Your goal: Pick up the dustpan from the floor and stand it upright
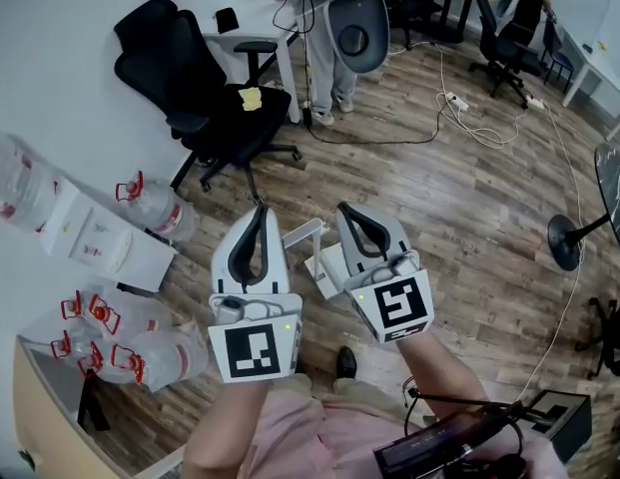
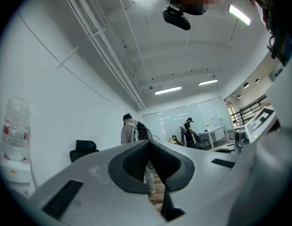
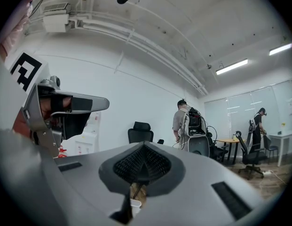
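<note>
Above the white dustpan (image 1: pixel 323 264) on the floor (image 1: pixel 459 198), left gripper (image 1: pixel 259 211) and right gripper (image 1: pixel 347 210) hover, jaws together

Holds the left gripper (image 1: pixel 259 212) and the right gripper (image 1: pixel 345 210) out in front of the body, side by side, near each other but apart. Points both forward, tips leaning slightly toward one another. Has each pair of jaws closed tip to tip, nothing between them. Turns the marker cubes (image 1: pixel 252 352) up toward the head. Reaches out with the left forearm (image 1: pixel 216 422) and the right forearm (image 1: pixel 451 372).
</note>
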Action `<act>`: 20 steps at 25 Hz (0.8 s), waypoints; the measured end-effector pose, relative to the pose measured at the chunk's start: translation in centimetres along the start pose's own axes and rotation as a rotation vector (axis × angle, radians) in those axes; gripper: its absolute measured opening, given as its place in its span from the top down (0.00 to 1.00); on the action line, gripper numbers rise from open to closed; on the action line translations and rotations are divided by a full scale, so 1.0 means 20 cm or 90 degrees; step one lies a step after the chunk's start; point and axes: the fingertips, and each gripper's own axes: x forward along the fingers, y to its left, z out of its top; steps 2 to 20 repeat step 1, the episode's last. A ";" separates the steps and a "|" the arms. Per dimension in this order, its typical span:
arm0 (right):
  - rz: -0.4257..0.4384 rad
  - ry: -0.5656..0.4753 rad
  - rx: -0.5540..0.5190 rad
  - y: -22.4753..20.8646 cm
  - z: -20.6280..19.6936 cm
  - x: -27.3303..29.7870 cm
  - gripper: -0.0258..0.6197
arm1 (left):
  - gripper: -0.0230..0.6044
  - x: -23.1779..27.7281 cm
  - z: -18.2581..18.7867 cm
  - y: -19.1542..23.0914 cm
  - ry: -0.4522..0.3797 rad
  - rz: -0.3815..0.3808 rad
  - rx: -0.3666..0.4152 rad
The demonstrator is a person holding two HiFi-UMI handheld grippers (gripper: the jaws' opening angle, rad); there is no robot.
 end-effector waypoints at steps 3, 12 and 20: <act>0.001 0.000 0.000 0.00 0.00 0.00 0.96 | 0.95 0.00 0.00 0.00 0.000 0.000 0.000; 0.001 0.000 0.000 0.00 0.00 0.00 0.96 | 0.95 0.00 0.00 0.00 0.000 0.000 0.000; 0.001 0.000 0.000 0.00 0.00 0.00 0.96 | 0.95 0.00 0.00 0.00 0.000 0.000 0.000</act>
